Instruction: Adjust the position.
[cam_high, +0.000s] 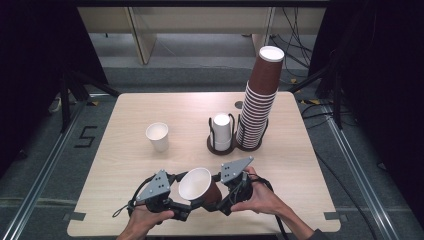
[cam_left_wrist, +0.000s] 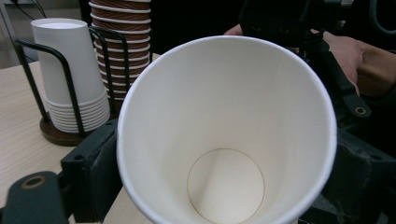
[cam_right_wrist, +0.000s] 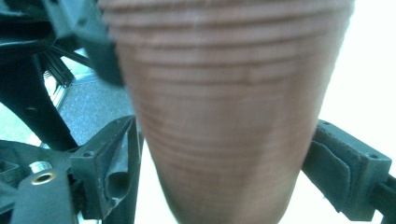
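We see a cup (cam_high: 199, 187) between the two black grippers that is brown with ridges outside and white inside. Far past them a tall stack of cups (cam_high: 259, 107) has brown and white stripes. Beside it stand plain white cups (cam_high: 222, 131) in a black rack (cam_high: 212, 135).

The brown cup (cam_right_wrist: 219, 116) is blurred in the right gripper view, and its rim and base are cut off by the top and bottom edges. In the left gripper view the stack of brown cups (cam_left_wrist: 122, 44) is cut off at the top, and the outer wall of the held cup is hidden behind its own rim. The person's forearms are cut off by the high view's bottom edge.
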